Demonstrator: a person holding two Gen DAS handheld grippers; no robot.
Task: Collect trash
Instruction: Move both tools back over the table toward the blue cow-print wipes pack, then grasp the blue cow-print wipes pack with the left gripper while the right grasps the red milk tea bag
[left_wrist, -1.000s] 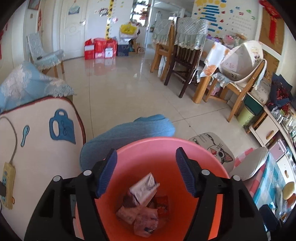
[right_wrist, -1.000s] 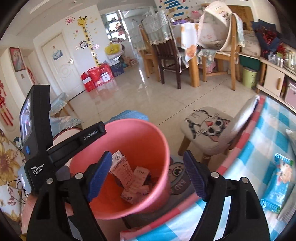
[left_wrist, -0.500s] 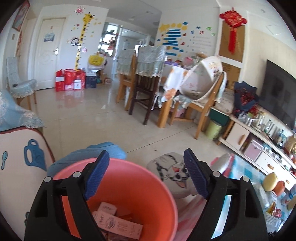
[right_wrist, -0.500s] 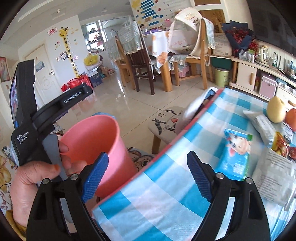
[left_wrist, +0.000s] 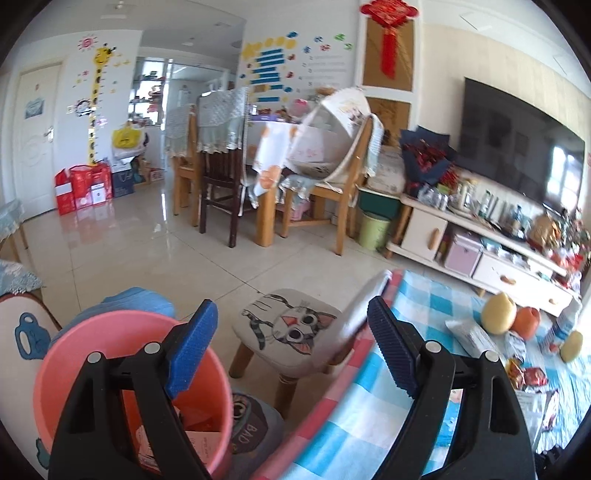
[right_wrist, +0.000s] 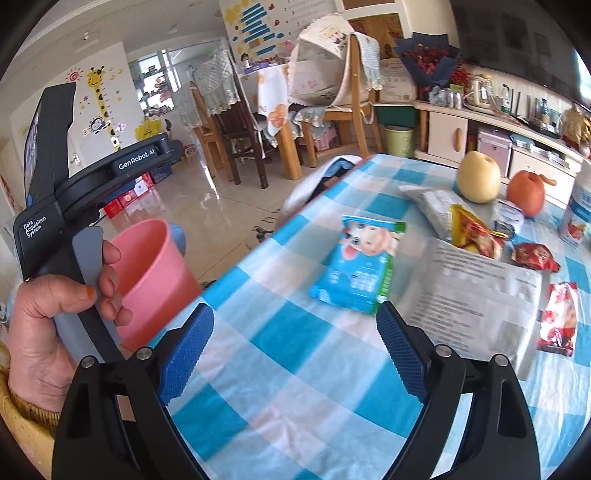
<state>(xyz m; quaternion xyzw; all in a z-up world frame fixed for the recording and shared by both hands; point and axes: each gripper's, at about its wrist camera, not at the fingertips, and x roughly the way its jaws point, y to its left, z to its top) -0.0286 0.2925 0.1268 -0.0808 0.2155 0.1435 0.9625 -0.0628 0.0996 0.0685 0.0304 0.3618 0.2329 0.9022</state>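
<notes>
Some wrappers already lie in the bin (left_wrist: 110, 354); several packets (right_wrist: 356, 269) remain on the worktop (right_wrist: 295, 369). Left claw (left_wrist: 291, 347) spread, empty; right claw (right_wrist: 295, 350) opening, empty.

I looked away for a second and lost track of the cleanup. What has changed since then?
Both grippers swung off the pink bin toward the checked table. The right gripper now faces the blue packet, jaws opening with nothing between them; the left gripper opened wider, also empty. Nothing was grasped. The bin and its trash, and the wrappers and fruit on the table, stayed put.
</notes>
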